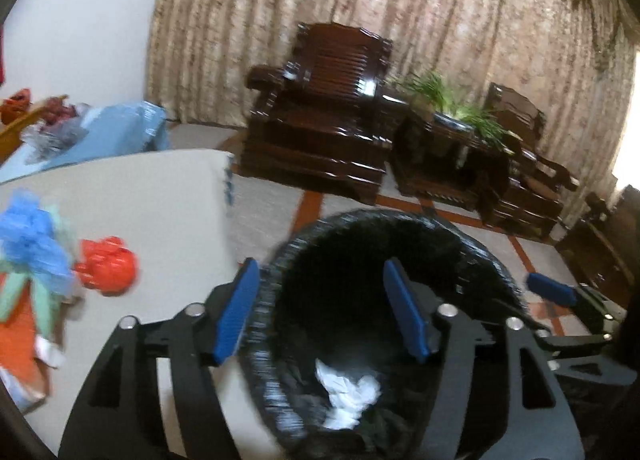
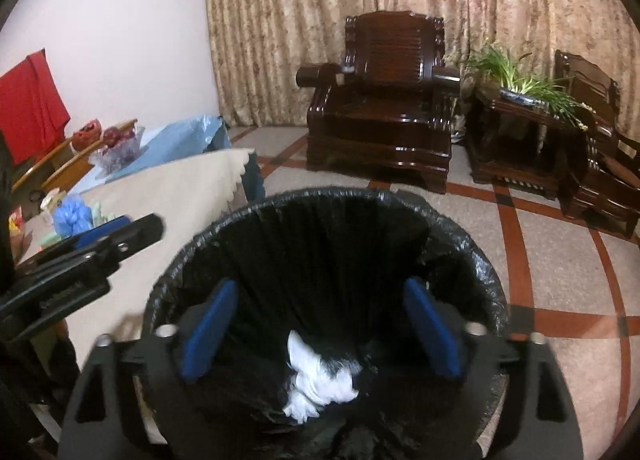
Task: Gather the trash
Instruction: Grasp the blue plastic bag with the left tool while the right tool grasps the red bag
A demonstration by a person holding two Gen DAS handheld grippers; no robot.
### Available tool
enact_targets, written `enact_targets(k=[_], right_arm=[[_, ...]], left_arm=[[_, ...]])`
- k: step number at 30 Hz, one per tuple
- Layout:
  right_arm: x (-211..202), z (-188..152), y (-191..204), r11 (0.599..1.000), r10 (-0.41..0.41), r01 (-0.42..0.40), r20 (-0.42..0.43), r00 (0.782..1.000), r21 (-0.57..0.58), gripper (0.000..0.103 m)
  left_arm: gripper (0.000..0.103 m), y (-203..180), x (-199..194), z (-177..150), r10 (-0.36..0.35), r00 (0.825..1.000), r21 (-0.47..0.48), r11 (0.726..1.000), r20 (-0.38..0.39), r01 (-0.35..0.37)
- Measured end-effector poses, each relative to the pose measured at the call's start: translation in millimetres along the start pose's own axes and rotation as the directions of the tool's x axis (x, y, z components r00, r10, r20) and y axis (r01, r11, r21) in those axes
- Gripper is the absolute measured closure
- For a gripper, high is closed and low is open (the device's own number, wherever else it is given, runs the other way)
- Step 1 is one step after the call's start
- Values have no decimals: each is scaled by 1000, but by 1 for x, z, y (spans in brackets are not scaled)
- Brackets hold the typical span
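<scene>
A trash bin lined with a black bag stands on the tiled floor just beside a desk covered in a beige cloth. Crumpled white paper lies at the bottom of the bin, the only trash visible inside it. Both grippers hang over the bin's mouth. The right gripper has its blue pads spread wide with nothing between them; the left gripper is likewise parted and empty, one pad over the near rim and one inside it. On the desk, well apart from the bin, lie a crumpled red wrapper and a blue plastic wad beside an orange box. A dark wooden armchair stands before patterned curtains.
</scene>
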State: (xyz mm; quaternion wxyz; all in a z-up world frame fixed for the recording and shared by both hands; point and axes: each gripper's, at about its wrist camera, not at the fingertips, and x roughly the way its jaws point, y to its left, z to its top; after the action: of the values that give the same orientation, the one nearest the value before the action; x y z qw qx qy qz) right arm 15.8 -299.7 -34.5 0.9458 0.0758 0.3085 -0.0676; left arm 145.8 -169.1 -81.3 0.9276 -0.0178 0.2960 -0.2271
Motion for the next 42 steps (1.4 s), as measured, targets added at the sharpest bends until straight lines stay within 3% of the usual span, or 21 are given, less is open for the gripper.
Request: enact_targets(k=[5,12,18,23,30,38,42], right_arm=[[5,15,28,998,59,-58,38,998,-30,6],[33,40,96,976,198,-191,59,978,-100,6],[64,53,159,948,288,-278,46,957,-154,6],[103,54,207,932,316,-309,7,949,-192,7],[166,39,247,925,307,-326,-119,944,-196,15],[195,25,260,914,309,-353,-221,925,-200,23],[204,19,260,899,349,-404,-278,895,-171,42]], left_arm=[[24,42,-28,7,139,988,-15,990,62,-139],[22,110,-63,20,342,934,-68,939,106,-336],[22,162,-80,27,451,886,-117,890,105,-440],[22,192,-84,28,494,864,-143,866,100,-479],[23,216,-77,22,505,860,-165,857,81,-488],[24,227,-65,15,486,872,-180,864,62,-469],[24,227,-57,13,474,879,-174,871,55,-459]])
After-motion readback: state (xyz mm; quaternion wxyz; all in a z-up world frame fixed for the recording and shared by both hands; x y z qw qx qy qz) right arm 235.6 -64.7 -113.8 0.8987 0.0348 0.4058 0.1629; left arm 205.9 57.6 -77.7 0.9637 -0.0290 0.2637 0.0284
